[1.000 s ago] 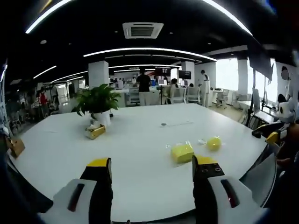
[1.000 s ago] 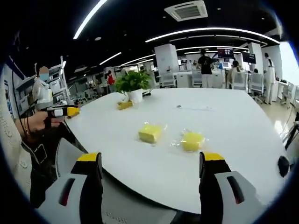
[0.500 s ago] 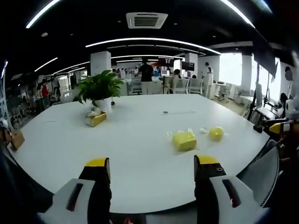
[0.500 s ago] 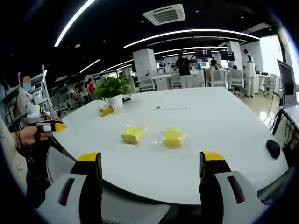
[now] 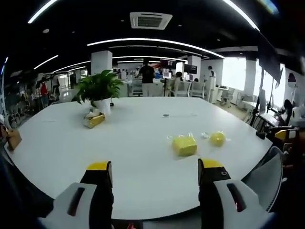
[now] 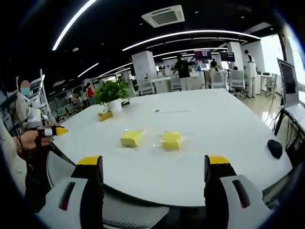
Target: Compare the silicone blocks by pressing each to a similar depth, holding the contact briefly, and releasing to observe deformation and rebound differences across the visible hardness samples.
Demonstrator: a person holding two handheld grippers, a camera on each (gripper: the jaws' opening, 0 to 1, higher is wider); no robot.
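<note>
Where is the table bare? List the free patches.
Free: the near edge of the table before the blocks; the far right side past them; the stretch between blocks and plant. Crowded: around the blocks, and by the plant.

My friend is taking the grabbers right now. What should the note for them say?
Left gripper: open, empty, held off the near edge of the white table.
Right gripper: open, empty, also short of the table.
Things: square yellow block and round yellow block lie side by side mid-table, each in what looks like clear wrap. A potted plant stands at the far side.
Done: no pressing shows; neither block is touched.
Left: press each block to a similar depth, hold briefly, release, and compare the rebound.
</note>
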